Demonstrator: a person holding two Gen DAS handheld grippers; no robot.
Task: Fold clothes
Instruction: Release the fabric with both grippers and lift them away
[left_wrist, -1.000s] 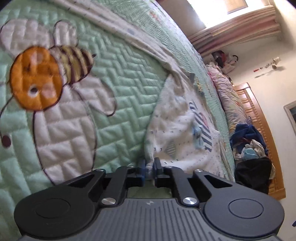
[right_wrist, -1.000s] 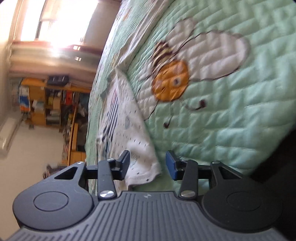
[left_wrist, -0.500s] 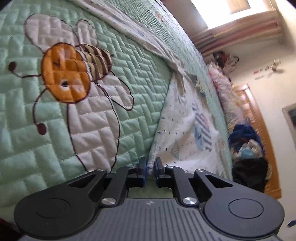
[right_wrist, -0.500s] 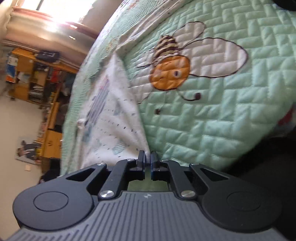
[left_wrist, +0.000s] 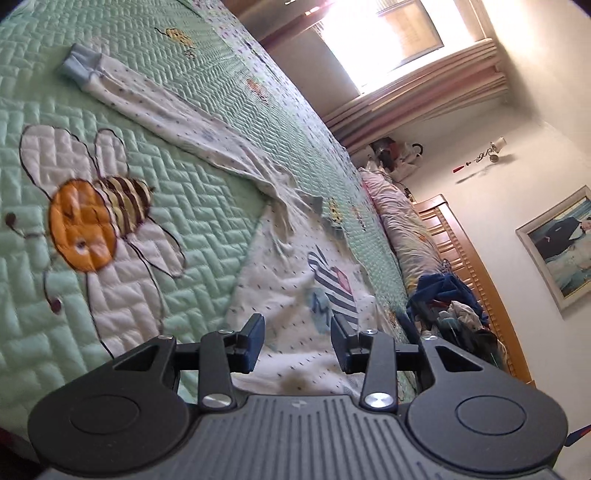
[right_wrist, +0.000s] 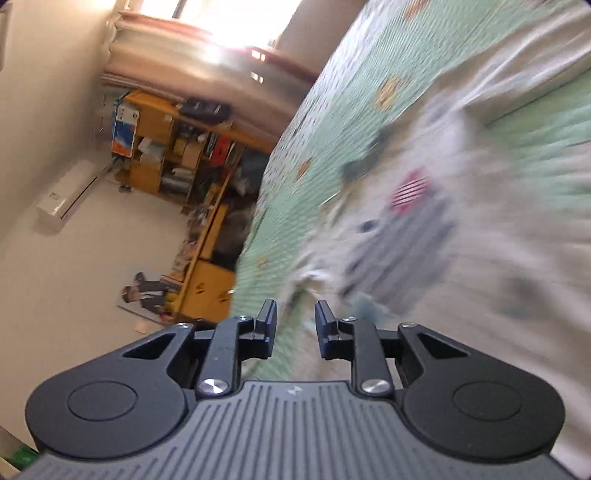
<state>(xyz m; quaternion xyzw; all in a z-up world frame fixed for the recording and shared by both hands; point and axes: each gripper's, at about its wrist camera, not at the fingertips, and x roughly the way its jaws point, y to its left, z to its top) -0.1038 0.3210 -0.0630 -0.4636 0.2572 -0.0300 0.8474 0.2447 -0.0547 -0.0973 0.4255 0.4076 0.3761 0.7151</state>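
A white, dotted child's garment (left_wrist: 295, 295) with a striped print lies flat on the green quilted bedspread (left_wrist: 177, 192). Its long sleeve with a blue cuff (left_wrist: 79, 64) stretches away to the upper left. My left gripper (left_wrist: 297, 341) hovers just above the garment's near hem, its jaws opening with nothing pinched between them. In the blurred right wrist view the same garment (right_wrist: 461, 229) spreads to the right. My right gripper (right_wrist: 295, 328) hangs over the garment's near edge and the quilt (right_wrist: 332, 147), jaws opening and empty.
An orange bee is stitched into the quilt (left_wrist: 85, 229) left of the garment. Pillows (left_wrist: 402, 229), a heap of clothes (left_wrist: 454, 306) and a wooden headboard (left_wrist: 476, 266) lie beyond. The right view shows wooden shelves (right_wrist: 177, 147) and floor (right_wrist: 92, 266) past the bed's edge.
Both grippers were shut on the garment's hem half a second ago and have let it go. The left gripper rose a little; the right gripper swung fast sideways toward the bed's edge.
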